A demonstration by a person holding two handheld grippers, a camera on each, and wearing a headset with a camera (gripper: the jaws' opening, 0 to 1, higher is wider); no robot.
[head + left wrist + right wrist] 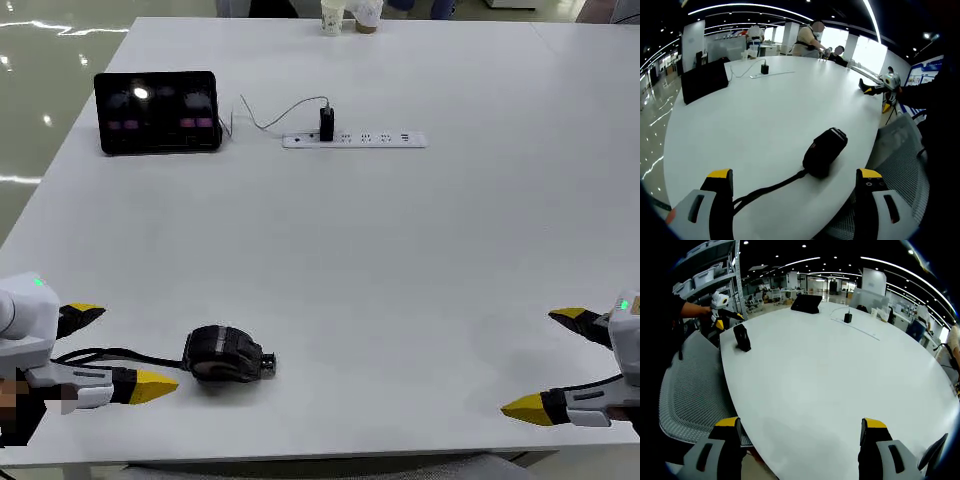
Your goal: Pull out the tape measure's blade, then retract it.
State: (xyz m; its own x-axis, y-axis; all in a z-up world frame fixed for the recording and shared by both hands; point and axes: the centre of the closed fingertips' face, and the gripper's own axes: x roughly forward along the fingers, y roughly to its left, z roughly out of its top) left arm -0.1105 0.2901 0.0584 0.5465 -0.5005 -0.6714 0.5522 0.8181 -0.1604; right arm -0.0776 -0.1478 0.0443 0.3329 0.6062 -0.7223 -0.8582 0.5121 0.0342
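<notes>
Tape measure, a compact black case with a rounded back, sits on the white surface close to my edge, at about 7 o'clock from the middle of the head view. My left hand-held gripper is just beside it, at its 9 o'clock, with its yellow-tipped jaws spread wide and empty. In the left gripper view the case lies nearly dead ahead, around 12 o'clock, just past the jaw tips and not between them. A black wrist cord trails from the case back into the gap between those jaws. The case's long axis runs 9 to 3 across the head view. What I take for the blade's hook end faces 3 o'clock, toward my right hand-held gripper, which is well apart, also wide and empty. So I judge the left one better placed to pin the case, and the right to draw the blade out along that axis. Farther off, a black tablet screen stands at 11 o'clock and a white power strip lies at 12.
</notes>
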